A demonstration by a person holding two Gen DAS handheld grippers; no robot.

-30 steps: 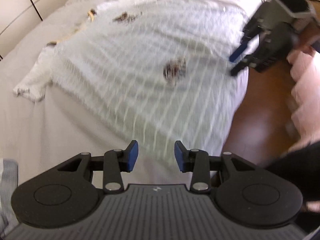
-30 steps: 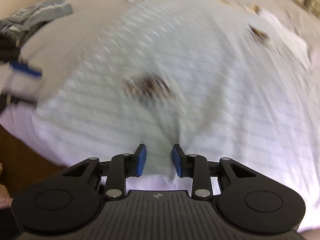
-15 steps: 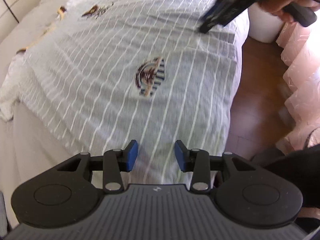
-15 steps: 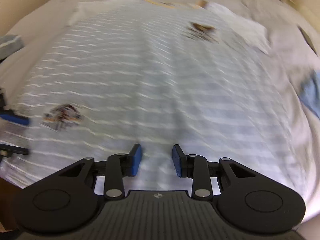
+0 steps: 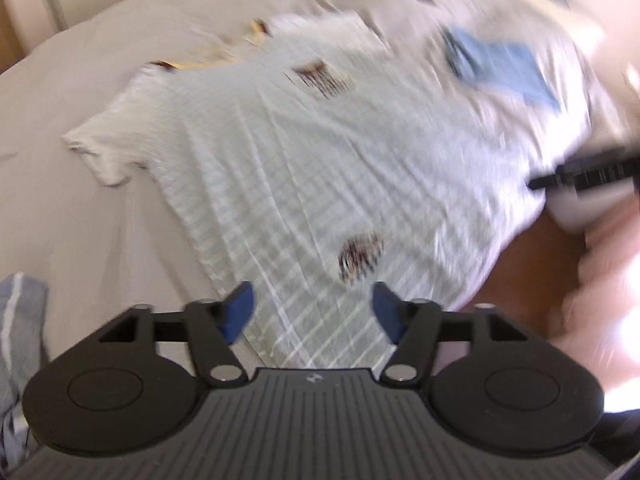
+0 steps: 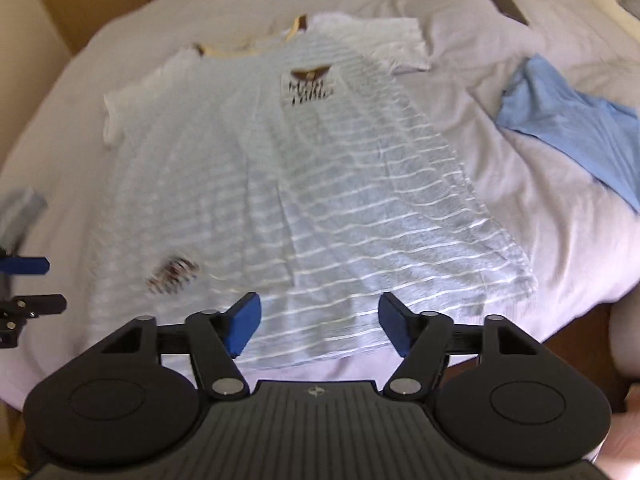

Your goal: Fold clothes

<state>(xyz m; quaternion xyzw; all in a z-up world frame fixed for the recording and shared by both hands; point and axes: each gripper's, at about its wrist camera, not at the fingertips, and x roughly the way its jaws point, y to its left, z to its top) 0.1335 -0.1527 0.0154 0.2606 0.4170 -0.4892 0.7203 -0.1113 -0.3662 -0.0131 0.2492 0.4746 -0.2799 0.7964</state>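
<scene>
In your left wrist view, motion blur smears the striped shirt (image 5: 304, 168), so you cannot read its chest print (image 5: 322, 78) or the lower patch (image 5: 360, 258). The blue garment (image 5: 500, 66) at far right is a soft smudge. The right gripper (image 5: 588, 172) shows only as a dark streak cut off by the right edge, its fingers unreadable. A grey striped cloth (image 5: 18, 320) is cropped at near left.

In your right wrist view, the left gripper (image 6: 24, 282) is cut off by the left edge. The dark flat object (image 6: 504, 2) far right is too small to identify.
</scene>
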